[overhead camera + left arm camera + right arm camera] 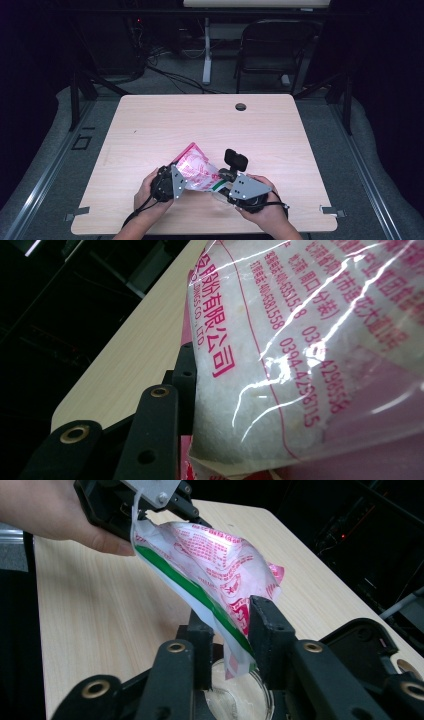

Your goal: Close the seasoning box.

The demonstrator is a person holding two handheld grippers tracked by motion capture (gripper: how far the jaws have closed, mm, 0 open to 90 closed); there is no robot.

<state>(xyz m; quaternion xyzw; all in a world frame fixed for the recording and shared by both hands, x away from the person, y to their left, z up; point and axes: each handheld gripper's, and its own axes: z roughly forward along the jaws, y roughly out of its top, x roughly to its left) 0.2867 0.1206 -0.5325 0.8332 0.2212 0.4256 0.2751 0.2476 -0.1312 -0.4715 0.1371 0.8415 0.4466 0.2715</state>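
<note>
Pink-printed bag (310, 355), "CO., LTD." legible, clamped in left claw (176, 181) and right claw (230, 645).

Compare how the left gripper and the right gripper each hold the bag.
The left gripper grips the bag at its filled part, pressed against white grains; the right gripper has only the thin edge with the green strip between its jaws, above a glass bowl. The left gripper sits level with the bag's bulk; the right gripper takes its lower corner. Both are black, hand-held, and hold the same bag off the table.
</note>
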